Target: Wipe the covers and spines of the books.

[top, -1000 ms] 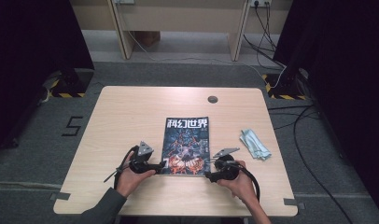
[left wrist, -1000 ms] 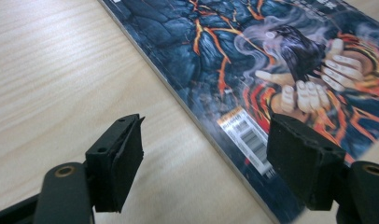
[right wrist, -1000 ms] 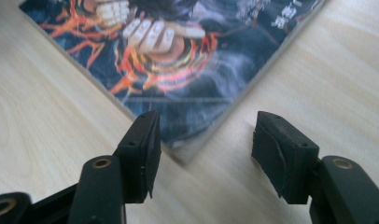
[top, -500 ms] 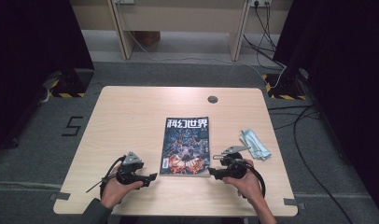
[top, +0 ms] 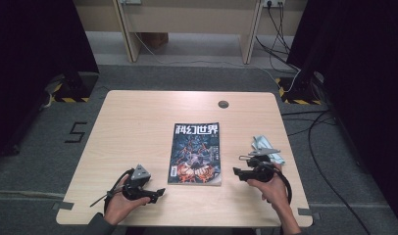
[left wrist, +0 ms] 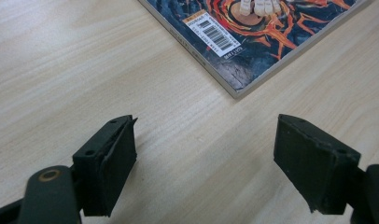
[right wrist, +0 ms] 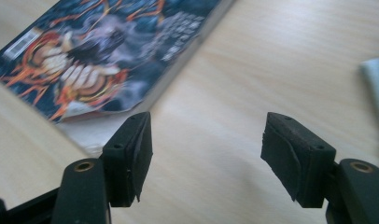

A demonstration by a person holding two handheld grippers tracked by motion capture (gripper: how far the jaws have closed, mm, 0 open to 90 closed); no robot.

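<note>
Left gripper [left wrist: 204,161] hangs low over the pale wooden table [left wrist: 61,70], jaws just opened wide with bare wood between the pads. Up ahead lies the magazine [left wrist: 271,32], near corner toward us, barcode label showing. Its cover art looks like orange swirls, cropped at the top edge.

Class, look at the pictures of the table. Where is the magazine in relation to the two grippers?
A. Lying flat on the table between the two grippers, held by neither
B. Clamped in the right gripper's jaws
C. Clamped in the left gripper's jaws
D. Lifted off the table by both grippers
A: the magazine lies flat on the table, with the left gripper and the right gripper either side, jaws open and nothing between them.
</note>
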